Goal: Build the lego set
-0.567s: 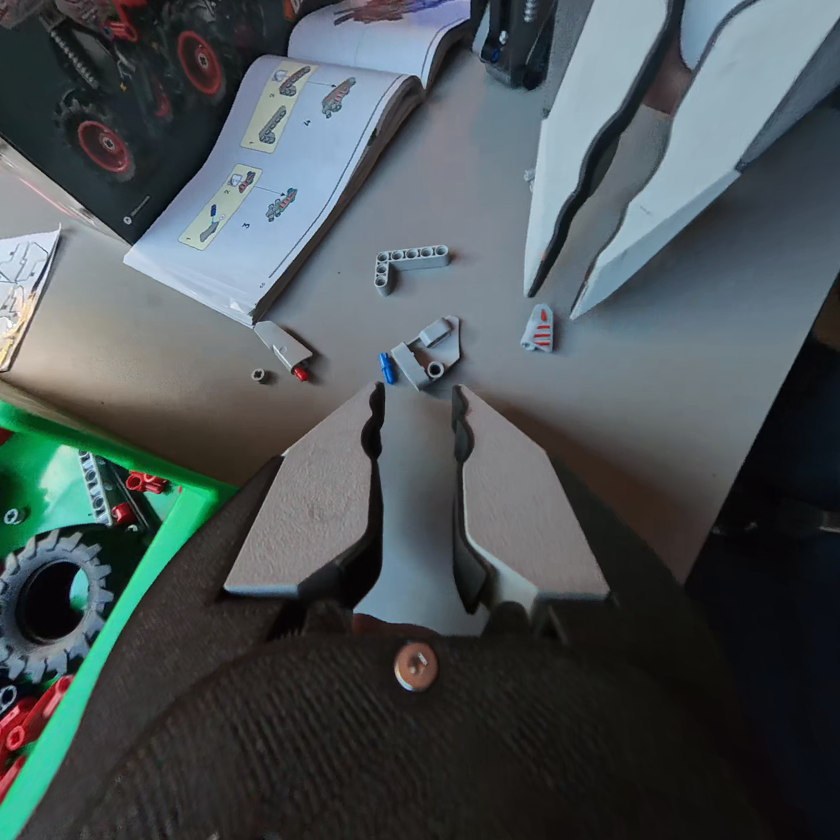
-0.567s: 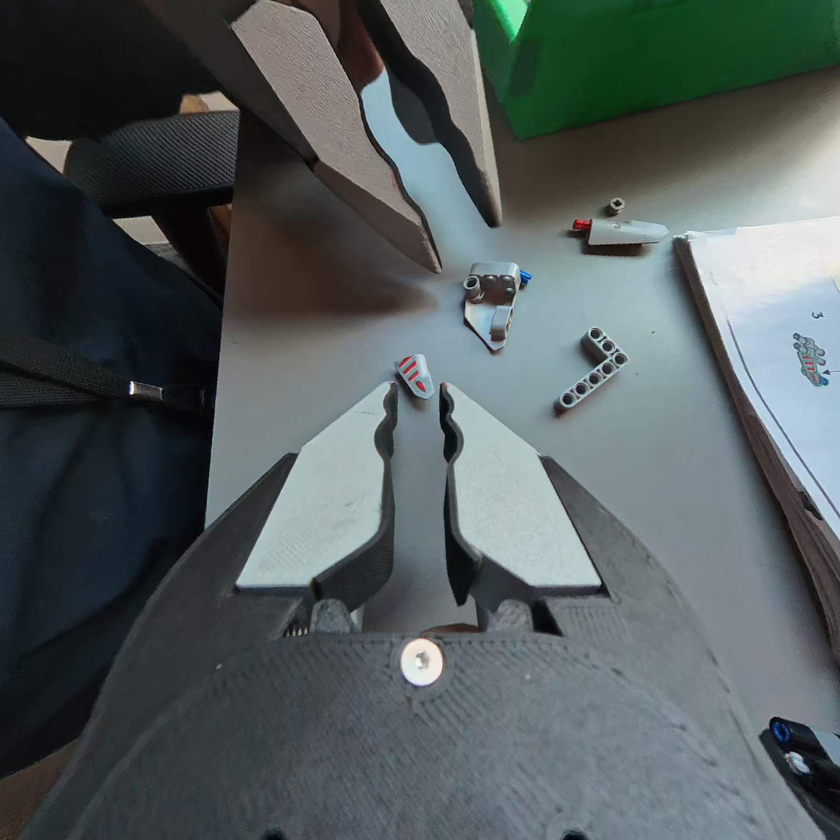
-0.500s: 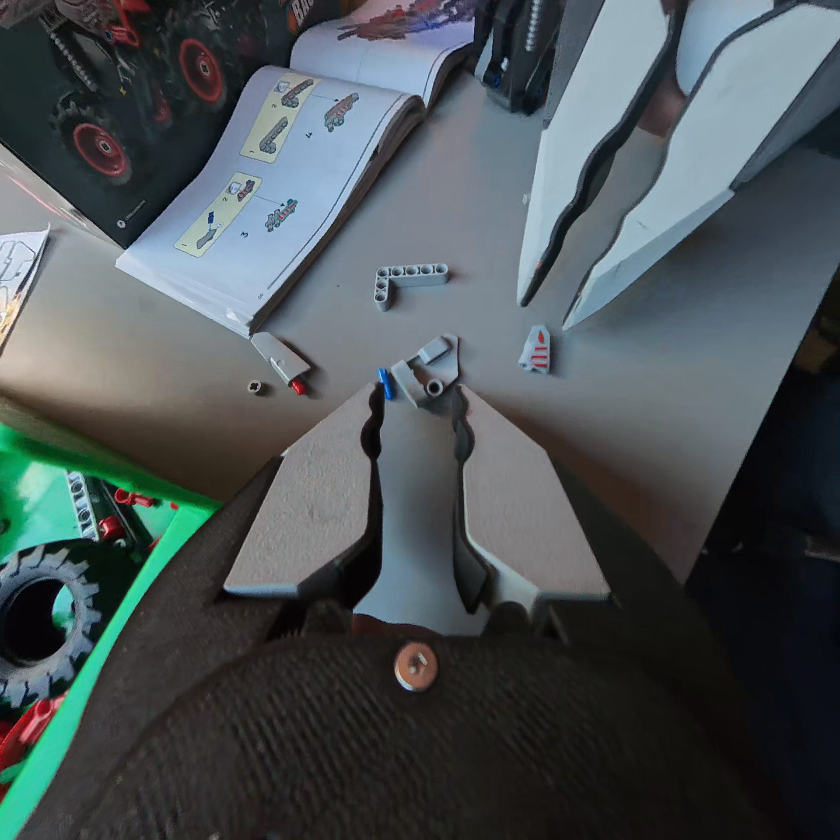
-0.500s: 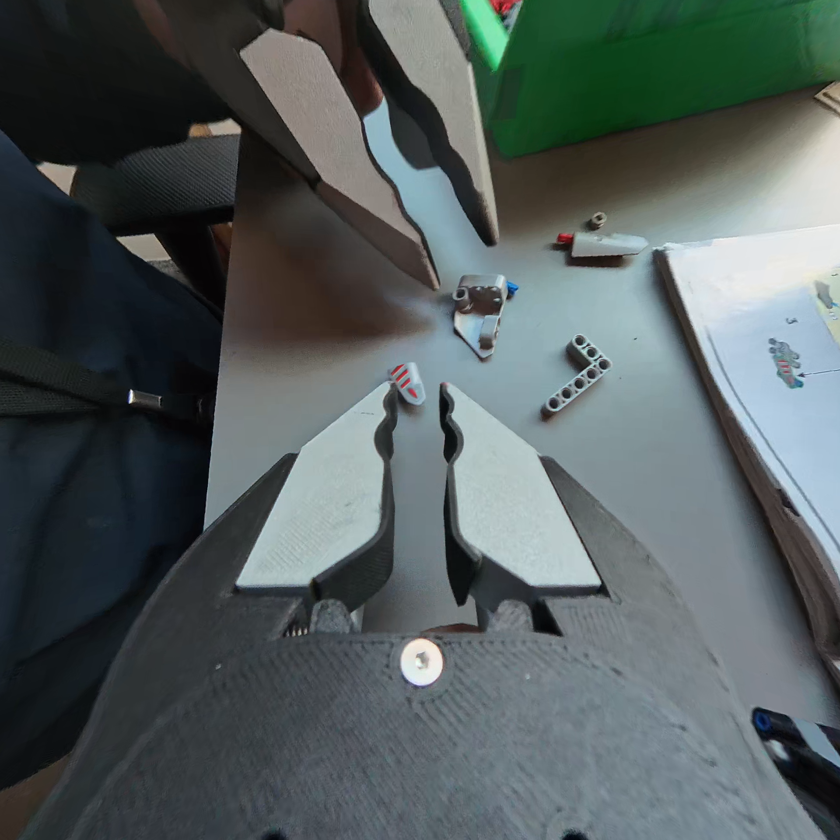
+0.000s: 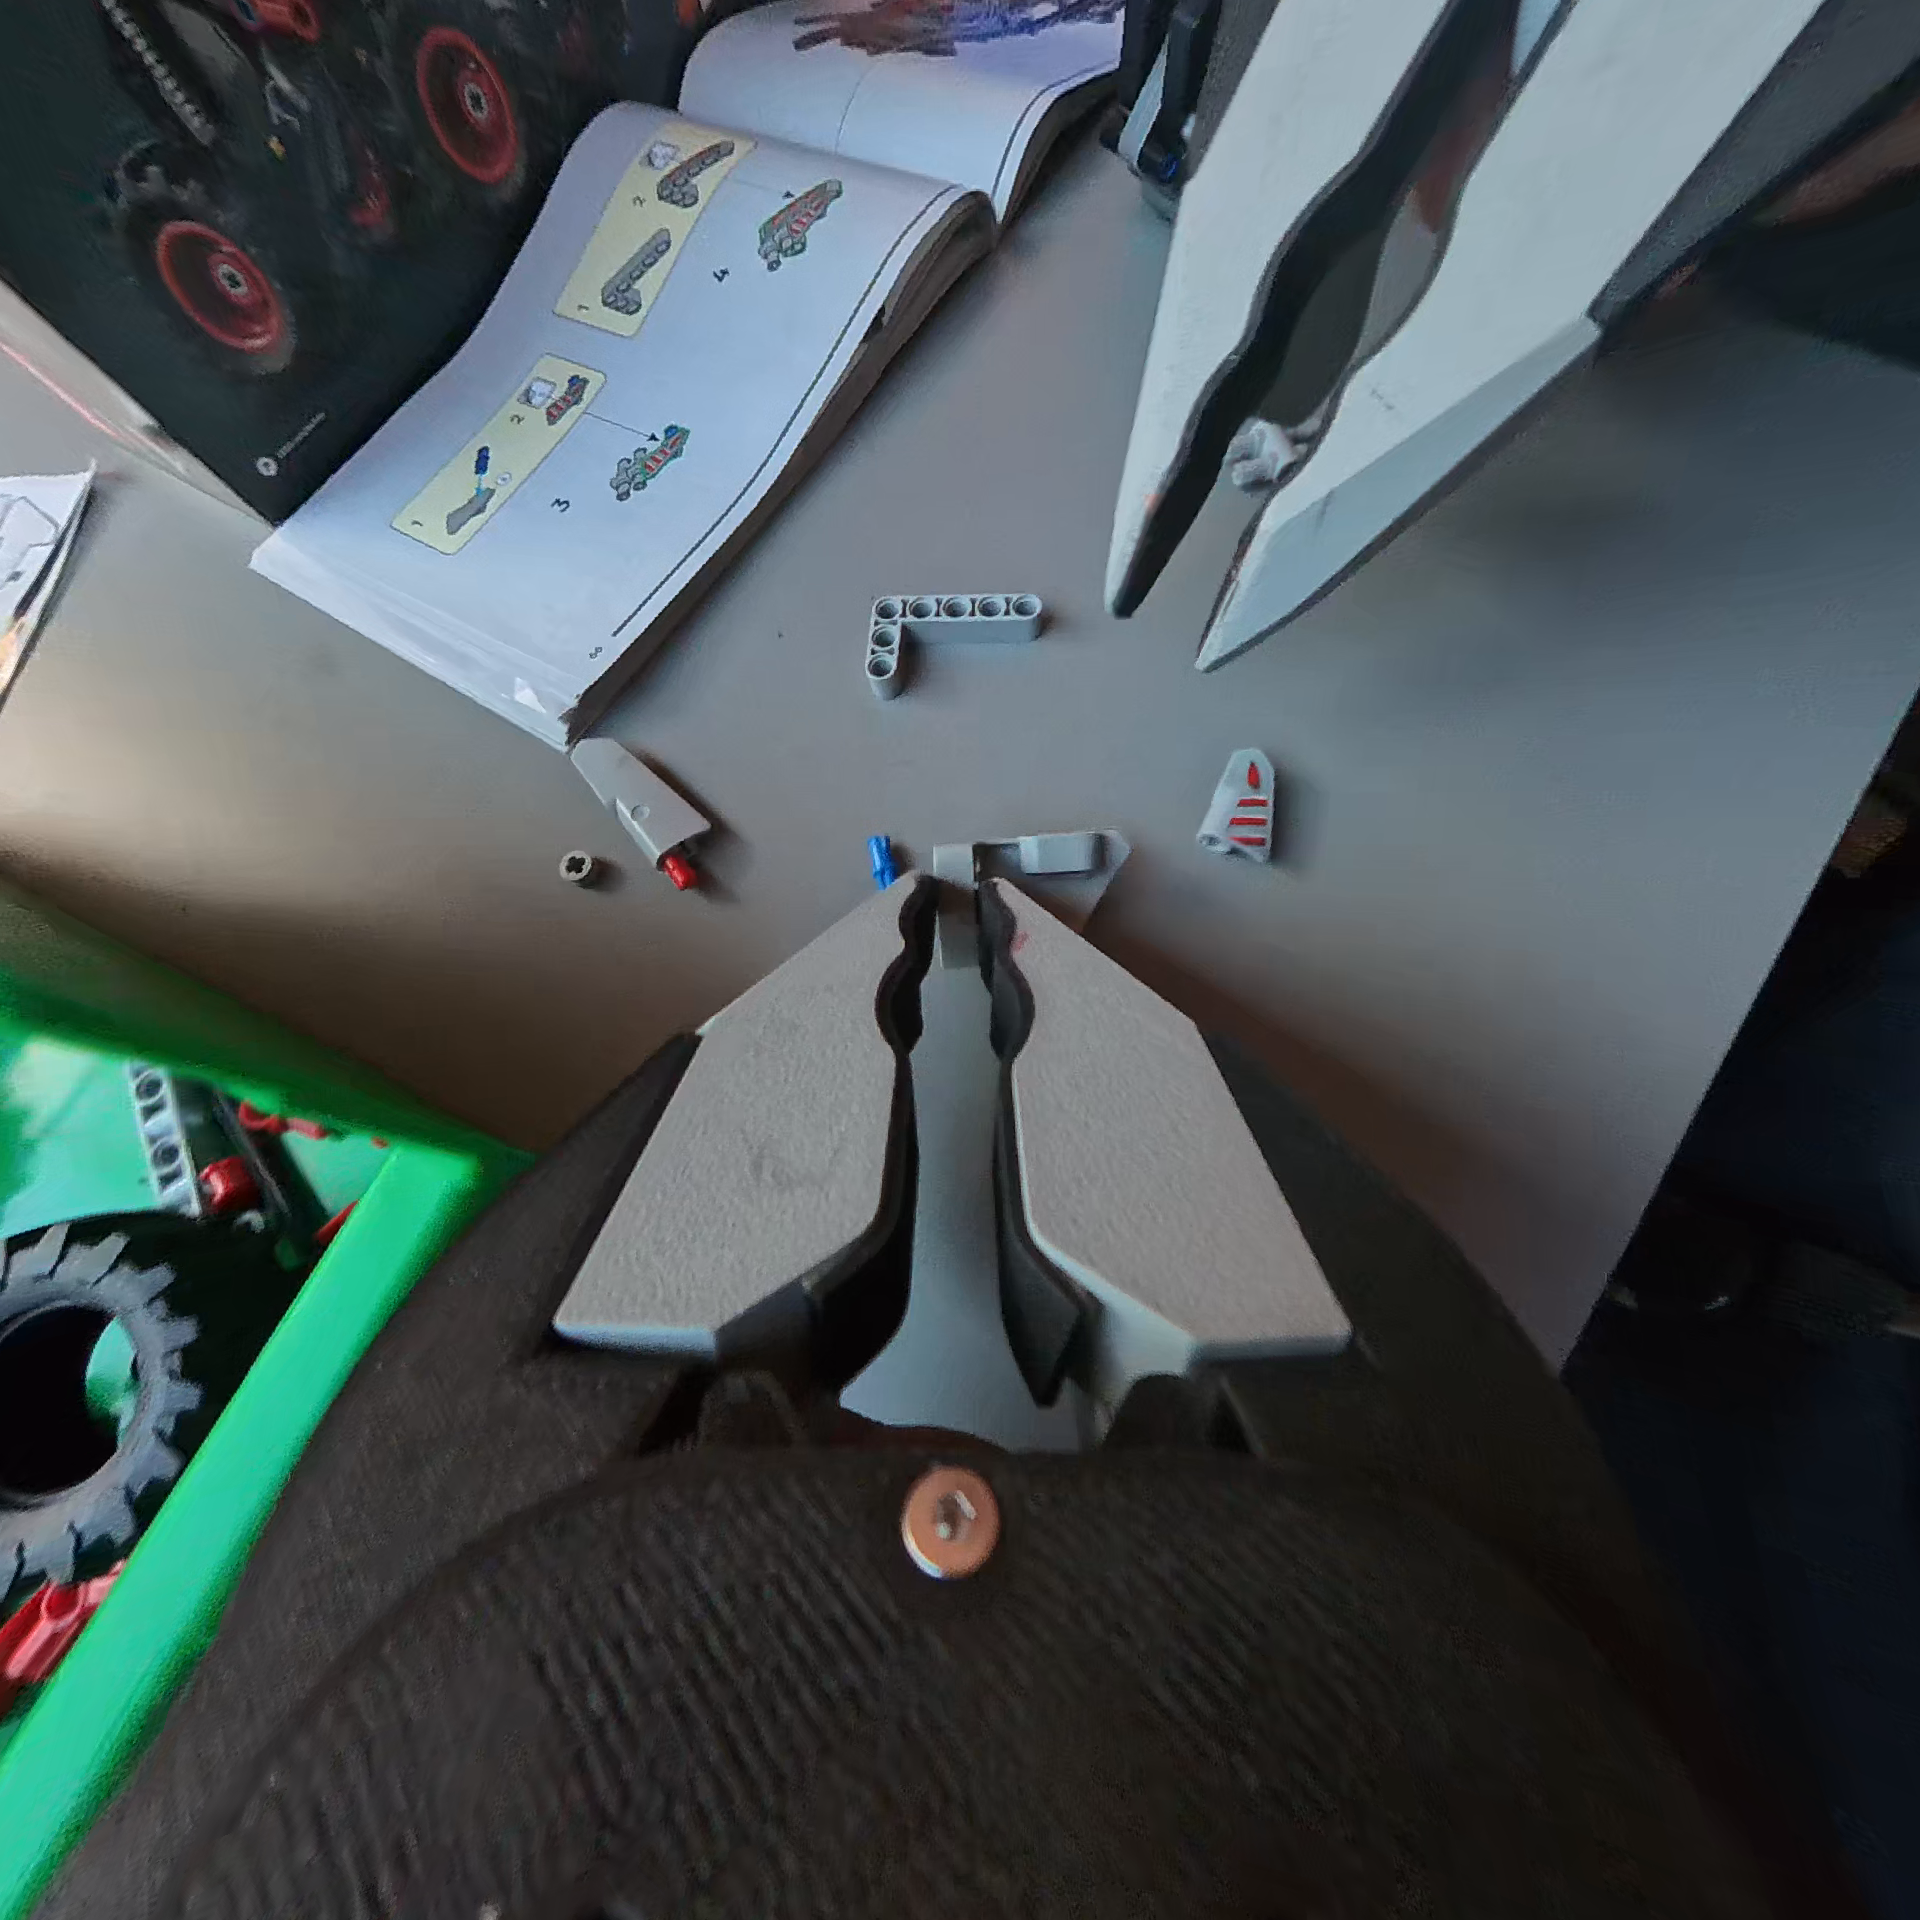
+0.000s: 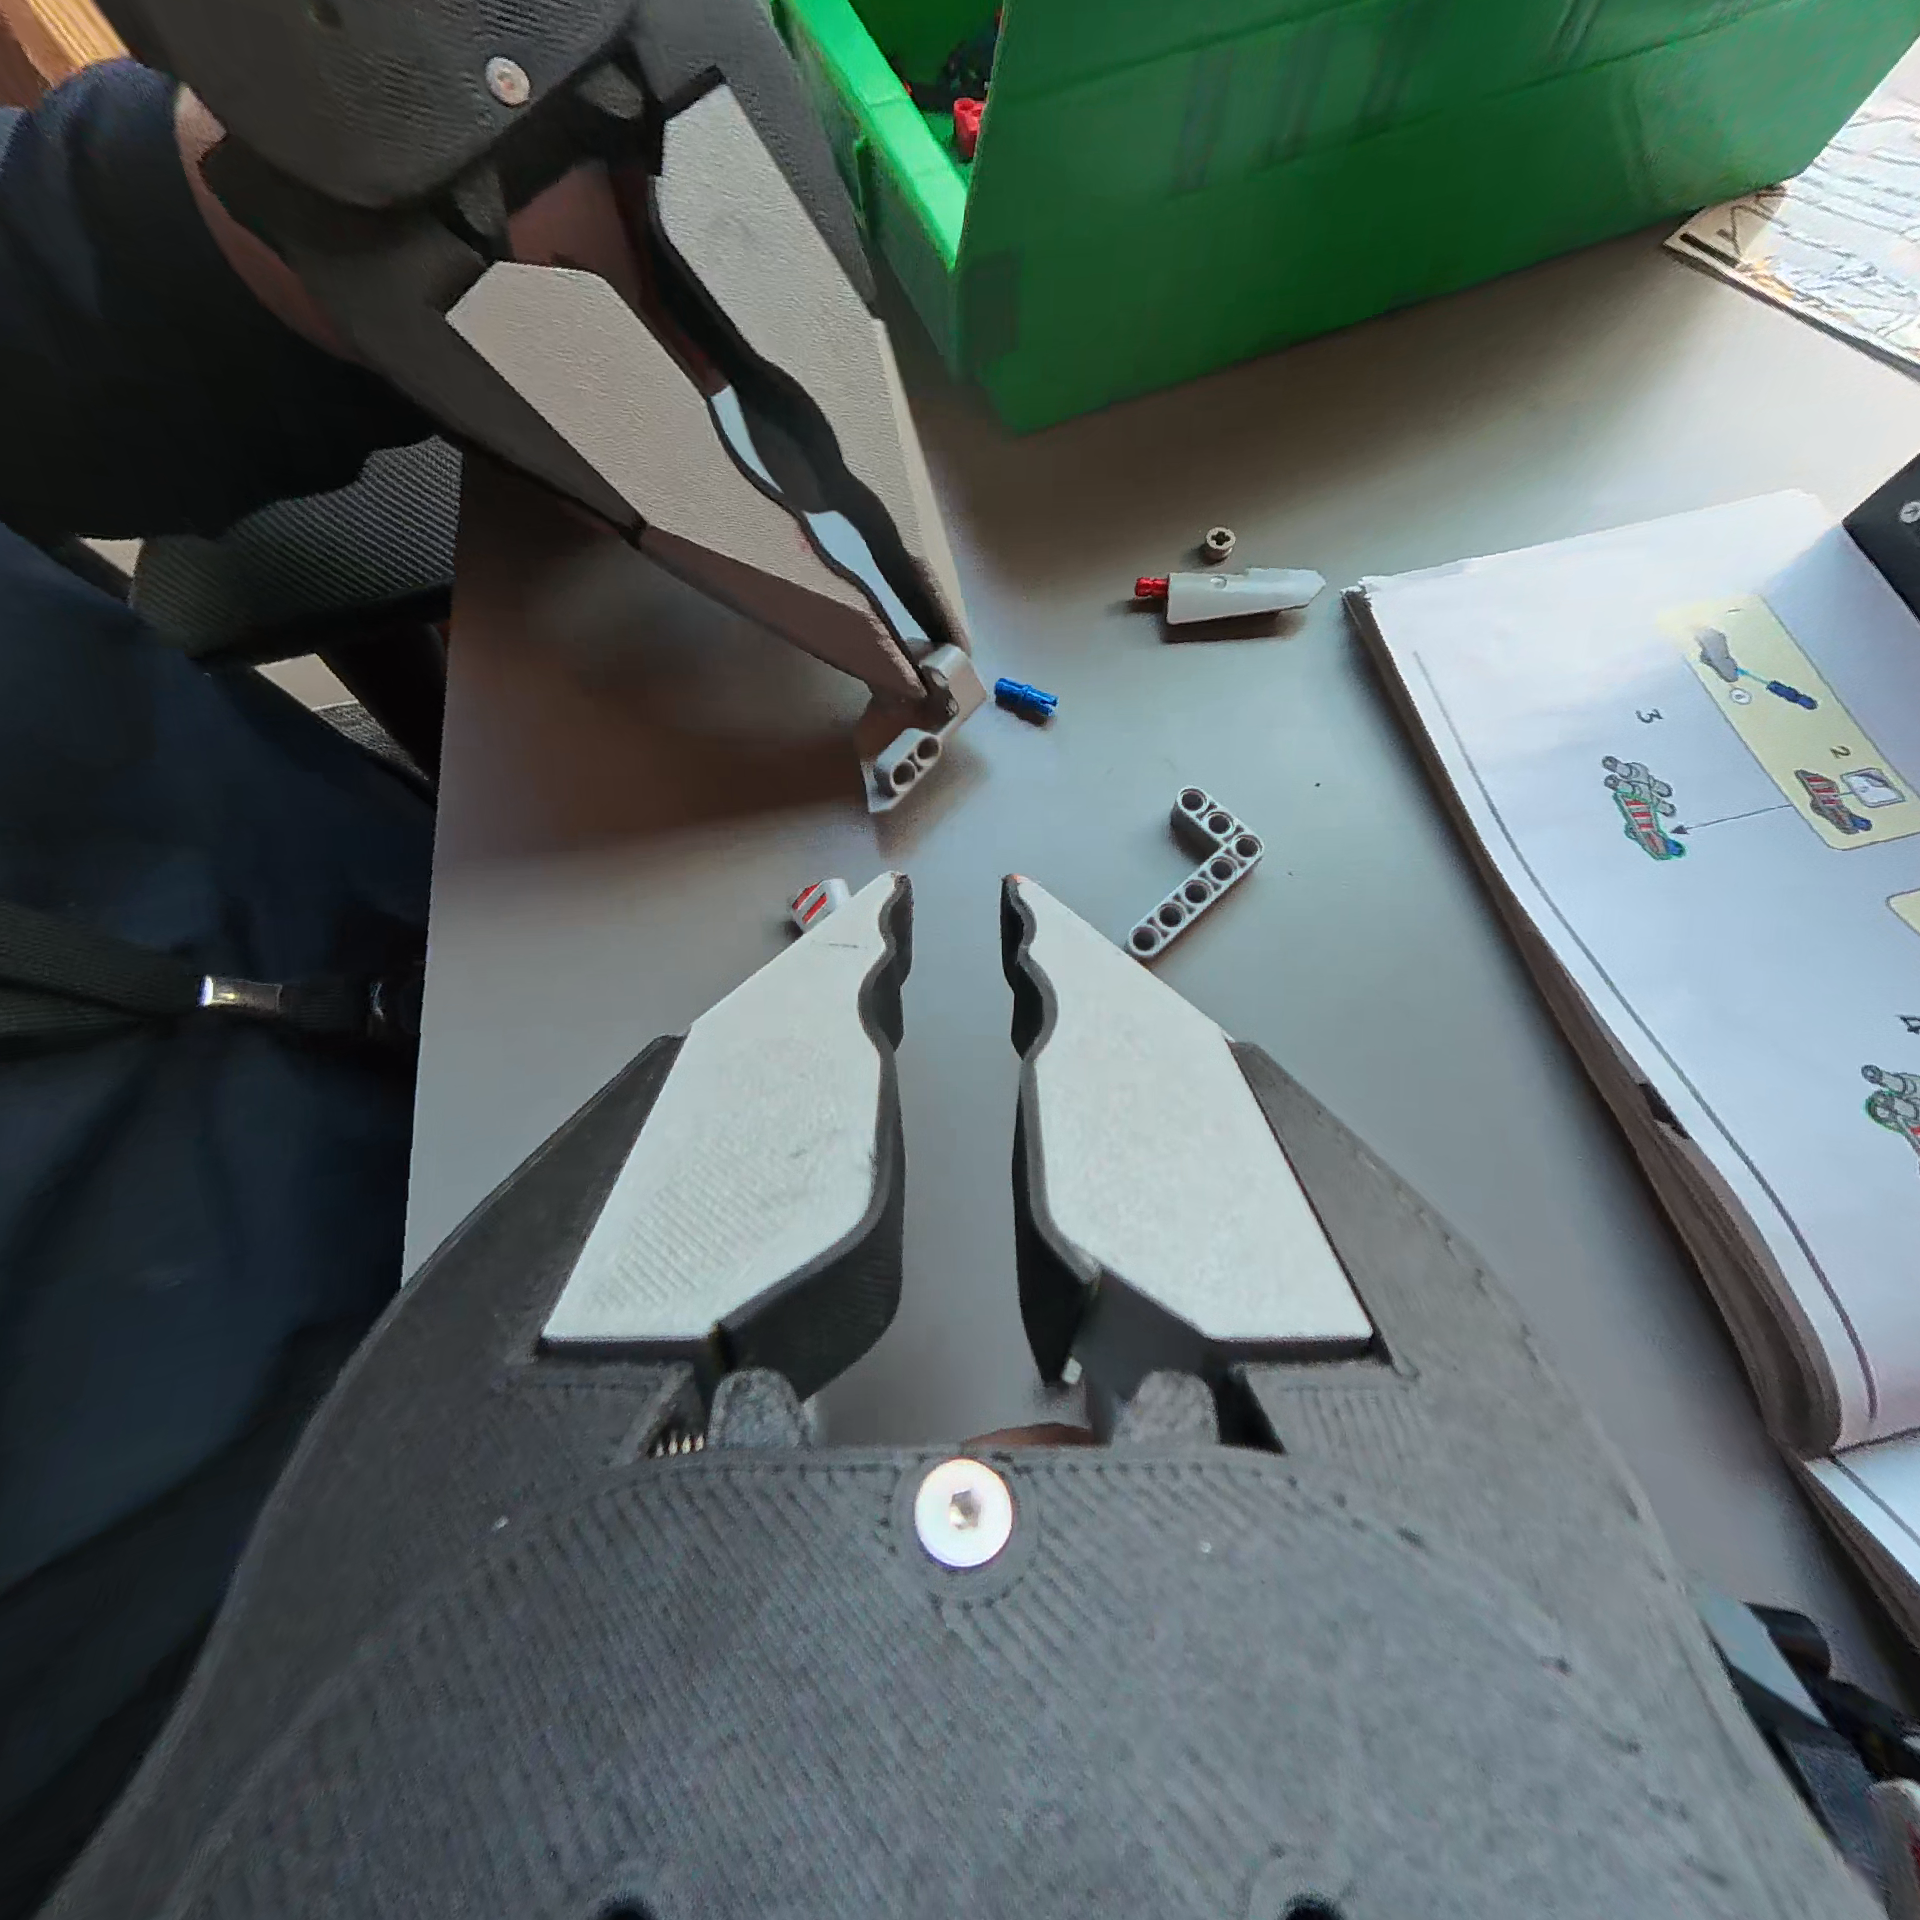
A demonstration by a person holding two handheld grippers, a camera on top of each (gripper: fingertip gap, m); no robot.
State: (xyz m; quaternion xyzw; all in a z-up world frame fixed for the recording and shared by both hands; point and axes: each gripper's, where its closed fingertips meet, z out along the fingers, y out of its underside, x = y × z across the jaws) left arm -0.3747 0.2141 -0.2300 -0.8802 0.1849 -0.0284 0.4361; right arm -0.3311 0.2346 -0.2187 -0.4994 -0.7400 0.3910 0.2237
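So, the grey surface (image 5: 1455, 935) fills most of both views, with the green bin (image 6: 1299, 208) at the top of the right wrist view and the lower left of the left wrist view, a black tyre (image 5: 62, 1423) lying inside it. The open instruction booklet (image 5: 623, 364) sits in the upper left of the left wrist view, against a dark box (image 5: 208, 208) printed with red wheels. The left tongs (image 5: 956, 883) are pinched together on the grey panel piece (image 5: 1049, 854) at the middle of the frame; in the right wrist view their tips come down from the upper left onto that piece, which rests on the surface. The right tongs (image 6: 956, 883) stand apart, holding nothing, just above the surface. Between them lies the grey L-shaped beam (image 5: 940, 629). A grey wedge with red stripes (image 5: 1242, 808) lies right of centre, a grey wedge with a red pin (image 5: 639, 805) at the booklet's corner, a blue pin (image 5: 881, 862) just beside the held piece, and a small grey bush (image 5: 580, 869) farthest left.
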